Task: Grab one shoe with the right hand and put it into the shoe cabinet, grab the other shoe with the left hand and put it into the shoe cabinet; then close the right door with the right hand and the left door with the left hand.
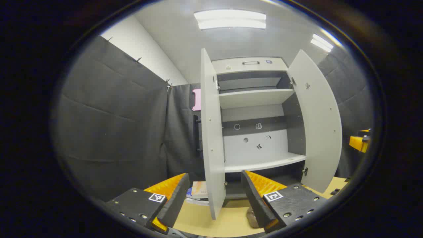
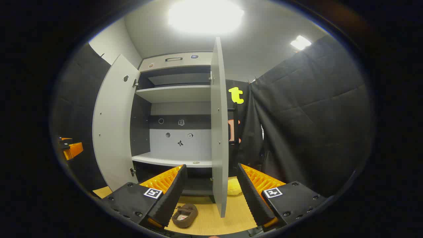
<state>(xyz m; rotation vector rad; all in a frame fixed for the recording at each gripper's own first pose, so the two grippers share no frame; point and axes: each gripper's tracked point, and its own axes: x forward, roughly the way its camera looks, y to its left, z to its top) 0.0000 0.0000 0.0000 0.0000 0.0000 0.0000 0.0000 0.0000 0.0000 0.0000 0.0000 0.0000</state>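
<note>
Both hand-held grippers gape wide and hold nothing: the left hand-held gripper [image 1: 211,198] faces the left door's [image 1: 211,138] edge, the right hand-held gripper [image 2: 211,195] the right door's [image 2: 219,132]. The right gripper view shows a brown shoe [image 2: 185,215] on the bench [image 2: 208,221] between its fingers, near the open shoe cabinet [image 2: 172,94]; the left gripper view shows just a brown sliver [image 1: 252,218] behind a finger, hard to identify. Books [image 1: 200,190] lie left of the cabinet.

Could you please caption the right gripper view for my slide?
Open right gripper faces the open shoe cabinet; brown shoe below.

Cabinet doors [image 2: 219,132] open; shelf [image 2: 172,160] unobstructed.
</note>
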